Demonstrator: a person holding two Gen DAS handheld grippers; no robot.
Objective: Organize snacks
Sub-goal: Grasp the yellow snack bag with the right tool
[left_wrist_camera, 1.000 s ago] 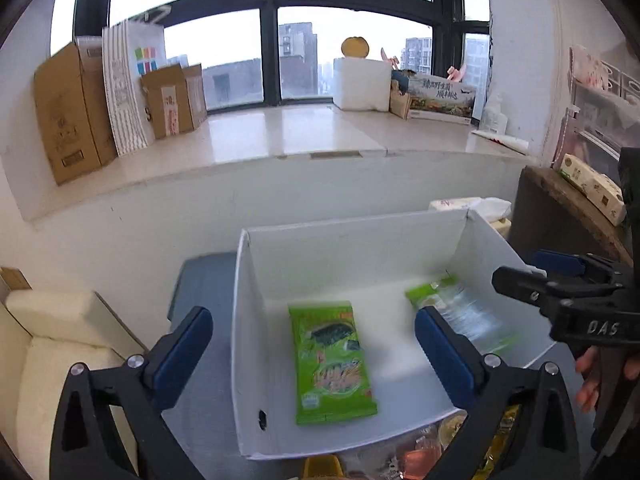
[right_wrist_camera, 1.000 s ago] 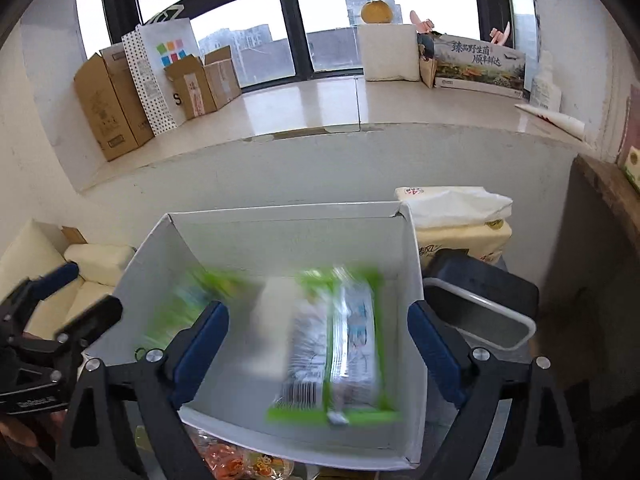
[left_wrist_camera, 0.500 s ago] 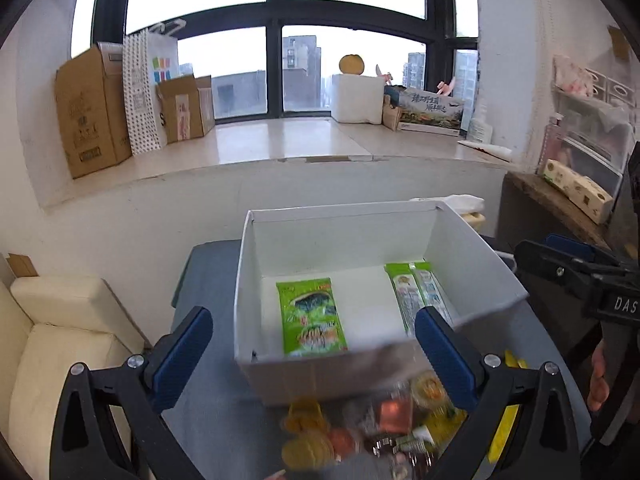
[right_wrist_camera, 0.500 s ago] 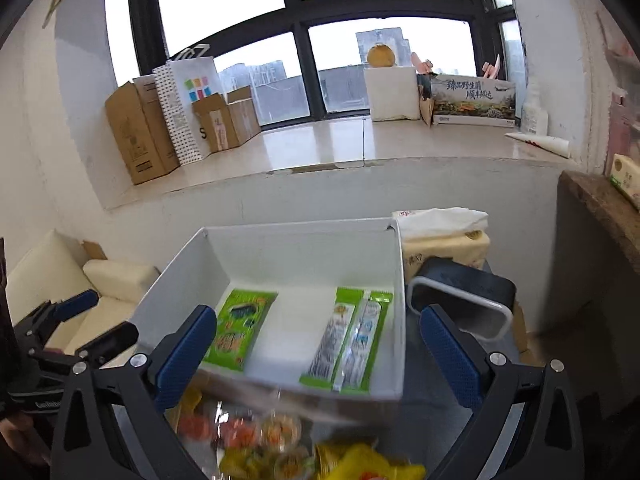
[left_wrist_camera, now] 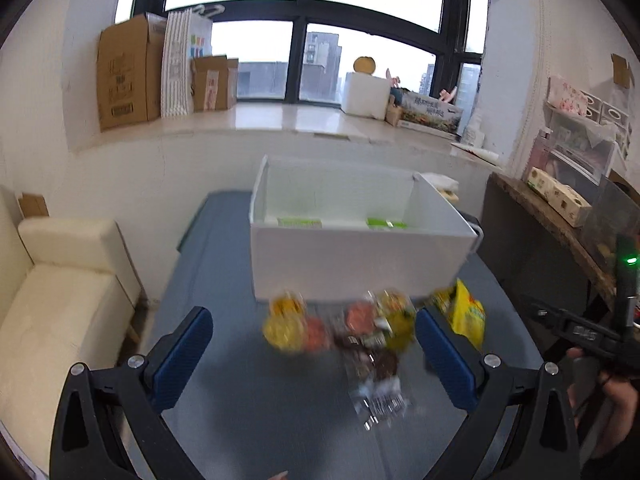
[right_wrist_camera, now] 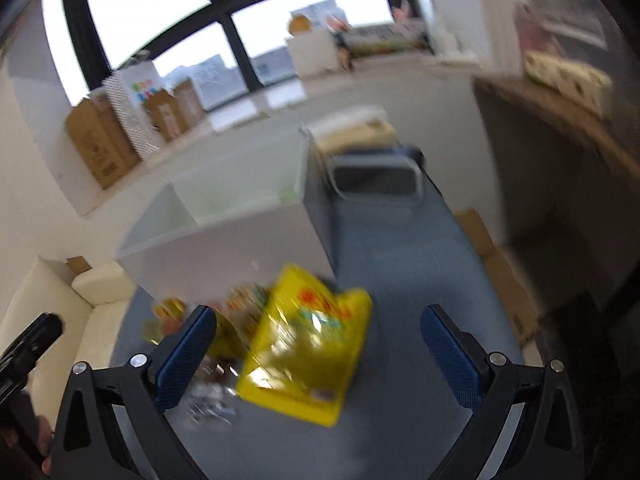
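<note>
My left tool (left_wrist_camera: 314, 350) and right tool (right_wrist_camera: 318, 350) both gape apart, holding nothing. The open white cardboard box (left_wrist_camera: 352, 258) holds two green packets (left_wrist_camera: 300, 222). In front of it on the grey-blue counter (left_wrist_camera: 224, 264) lie loose mixed snacks (left_wrist_camera: 340, 324) and a yellow bag (right_wrist_camera: 306, 346).

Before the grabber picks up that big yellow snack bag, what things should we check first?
1. Right gripper open, fingers empty: ok.
2. Big yellow snack bag lies between the right fingers: ok.
3. Left gripper open, empty: ok.
4. White cardboard box has room; only two green packets show inside: ok.
5. Smaller mixed snacks touching the yellow bag: cannot tell, the picture is blurry.
6. Right gripper steady enough to close: not ok, its view is smeared.
</note>
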